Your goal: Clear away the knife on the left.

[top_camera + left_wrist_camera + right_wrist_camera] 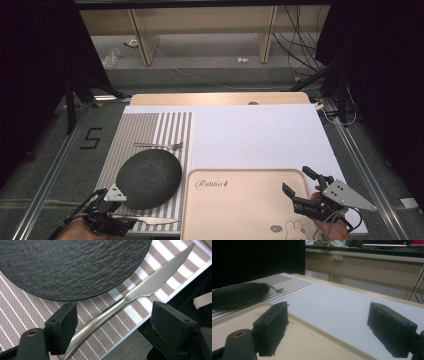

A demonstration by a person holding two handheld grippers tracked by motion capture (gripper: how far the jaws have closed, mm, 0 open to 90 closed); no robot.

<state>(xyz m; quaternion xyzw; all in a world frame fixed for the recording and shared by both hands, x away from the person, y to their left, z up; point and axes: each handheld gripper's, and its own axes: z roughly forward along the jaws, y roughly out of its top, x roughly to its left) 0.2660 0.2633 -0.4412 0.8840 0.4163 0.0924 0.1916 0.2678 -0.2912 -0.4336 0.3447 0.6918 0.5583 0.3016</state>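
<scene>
A silver knife [140, 291] lies on a striped placemat [170, 127] at the near left of the surface, just beside a dark round plate [149, 177], with a fork [159, 145] beyond. The left gripper [112, 322] hovers over its handle, jaws spread, not touching. The right gripper [299, 181], jaws released, hangs over a beige tray [235, 210].

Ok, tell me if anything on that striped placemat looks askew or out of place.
The silver knife lies slanted at the striped placemat's near edge, and the silver fork lies crosswise beyond the round black textured plate, not beside it. Nothing is spilled or damaged.
</scene>
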